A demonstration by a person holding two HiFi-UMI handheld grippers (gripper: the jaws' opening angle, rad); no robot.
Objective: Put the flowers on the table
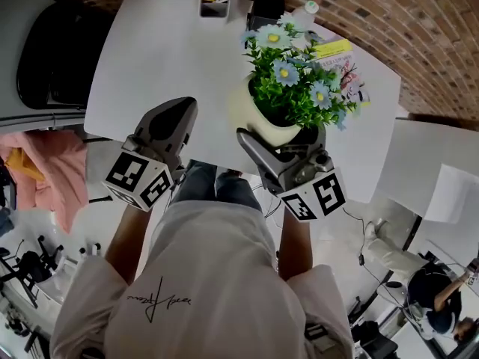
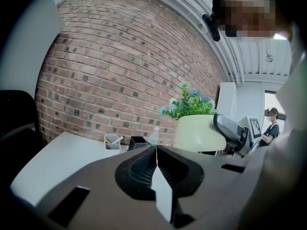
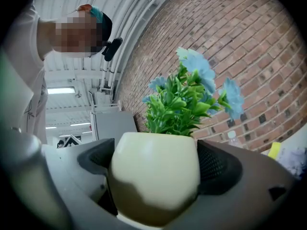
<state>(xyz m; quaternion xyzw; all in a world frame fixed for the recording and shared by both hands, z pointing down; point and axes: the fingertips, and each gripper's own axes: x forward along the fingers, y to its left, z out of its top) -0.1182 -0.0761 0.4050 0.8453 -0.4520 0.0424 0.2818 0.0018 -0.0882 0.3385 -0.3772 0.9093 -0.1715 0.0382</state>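
Your right tongs (image 1: 283, 142) grip the pot (image 1: 262, 122), one jaw pressed to each side of its cream body. The right gripper view shows the pot filling the whole gap between the jaws. The flowers (image 1: 293, 73), blue blooms over green leaves, stand upright out of the pot.

In the head view the pot is just right of the frame's middle, at the near edge of the white tabletop (image 1: 168, 51). I cannot tell whether its base touches the tabletop.

Your left tongs (image 1: 182, 111) are closed, jaw against jaw, with nothing between them, as the left gripper view shows. In the head view they are left of centre, tips over the tabletop's near edge, beside the pot and clear of it.

At the top middle of the head view, along the far edge of the tabletop, a cup (image 1: 215, 3) with pens, a black box (image 1: 266, 10) and a bottle (image 1: 306, 11) stand in a row below the brick wall (image 1: 419, 21). A black chair (image 1: 52, 58) is at the upper left.
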